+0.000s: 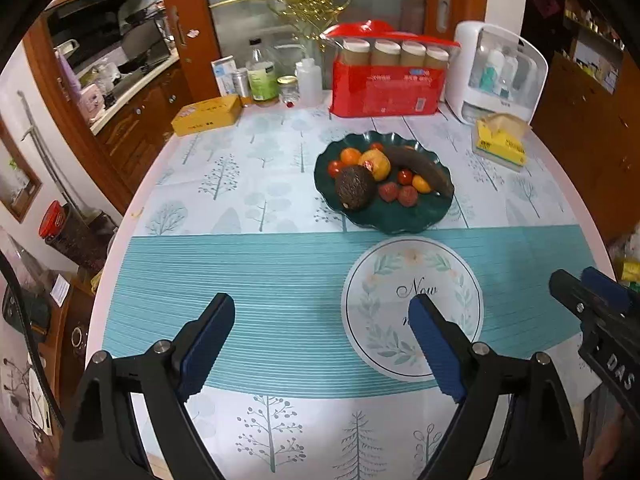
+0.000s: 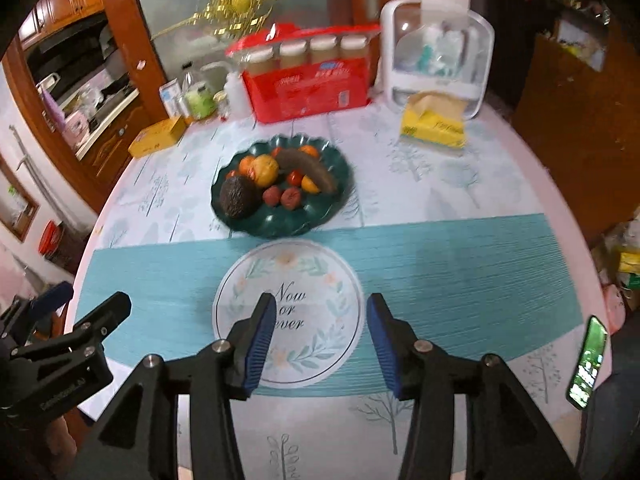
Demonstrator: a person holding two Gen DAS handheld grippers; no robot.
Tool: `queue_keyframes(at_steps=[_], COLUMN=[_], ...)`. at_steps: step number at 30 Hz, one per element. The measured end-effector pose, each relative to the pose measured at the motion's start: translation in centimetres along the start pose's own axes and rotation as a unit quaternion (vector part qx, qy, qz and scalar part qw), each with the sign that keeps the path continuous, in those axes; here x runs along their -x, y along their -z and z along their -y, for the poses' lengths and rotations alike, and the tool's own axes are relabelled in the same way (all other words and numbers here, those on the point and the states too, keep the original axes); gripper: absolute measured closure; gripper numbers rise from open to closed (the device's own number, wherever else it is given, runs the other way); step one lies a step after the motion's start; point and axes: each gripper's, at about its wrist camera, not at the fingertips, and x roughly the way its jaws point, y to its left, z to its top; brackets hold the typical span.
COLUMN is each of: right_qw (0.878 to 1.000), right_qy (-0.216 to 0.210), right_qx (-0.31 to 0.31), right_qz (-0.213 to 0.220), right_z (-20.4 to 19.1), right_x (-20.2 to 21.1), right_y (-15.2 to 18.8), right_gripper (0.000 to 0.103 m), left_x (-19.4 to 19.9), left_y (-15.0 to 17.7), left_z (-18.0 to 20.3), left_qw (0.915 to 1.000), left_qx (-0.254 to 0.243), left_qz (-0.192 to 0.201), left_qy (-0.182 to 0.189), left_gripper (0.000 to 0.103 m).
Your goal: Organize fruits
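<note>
Left-wrist view: the left gripper (image 1: 322,322), with black arms and blue ribbed pads, is seen at the lower centre of the frame, its jaws spread wide and holding nothing. The right gripper (image 1: 588,280) enters at the right edge, likewise released. A dark green scalloped plate (image 1: 424,216) is seen in the middle of the frame on the tree-patterned tablecloth (image 1: 240,184). On the plate are gathered a dark rough avocado (image 1: 354,188), a yellow-red pomegranate (image 1: 376,164), a long brown overripe banana (image 1: 420,168), an orange (image 1: 350,156), cherry tomatoes (image 1: 405,177) and reddish lychees (image 1: 398,194). A round white floral-print plate (image 1: 412,308) lies just below the green plate, bare of fruit. Right-wrist view: a lit phone (image 2: 588,364) is seen at the lower right.
</note>
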Motion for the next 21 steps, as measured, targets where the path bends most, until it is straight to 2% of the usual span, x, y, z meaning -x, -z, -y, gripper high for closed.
queue_keyframes(at_steps=[2,4,9,13,21], right_qw=[1.0,0.999,0.999,0.999,1.0], right_qy=[0.008,0.01,-0.001,-0.005,-0.006], right_qx=[0.013,0.02,0.031,0.028,0.018], right_qz=[0.019,0.026,0.02,0.014,0.005], right_z=[-0.8,-1.3,-2.4,-2.7,-2.4], right_x=[1.0,1.4,1.5,1.4,1.3], right_y=[0.3,0.5,0.9,1.1,1.5], right_gripper=[0.047,0.044,0.044,0.044,0.044], left_x=[0.3,0.5,0.7,1.1,0.9], left_y=[0.2,0.4,0.8,1.1,1.4], left_z=[-0.1,-0.2,-0.1,0.4,0.3], left_qw=[1.0,0.9999,0.9997,0.9996,0.9992], left_qx=[0.004,0.006,0.002,-0.009,-0.008], left_qz=[0.005,0.008,0.009,0.016,0.006], left_qy=[0.002,0.009,0.024,0.023,0.038], left_gripper=[0.015,0.015,0.015,0.015,0.016])
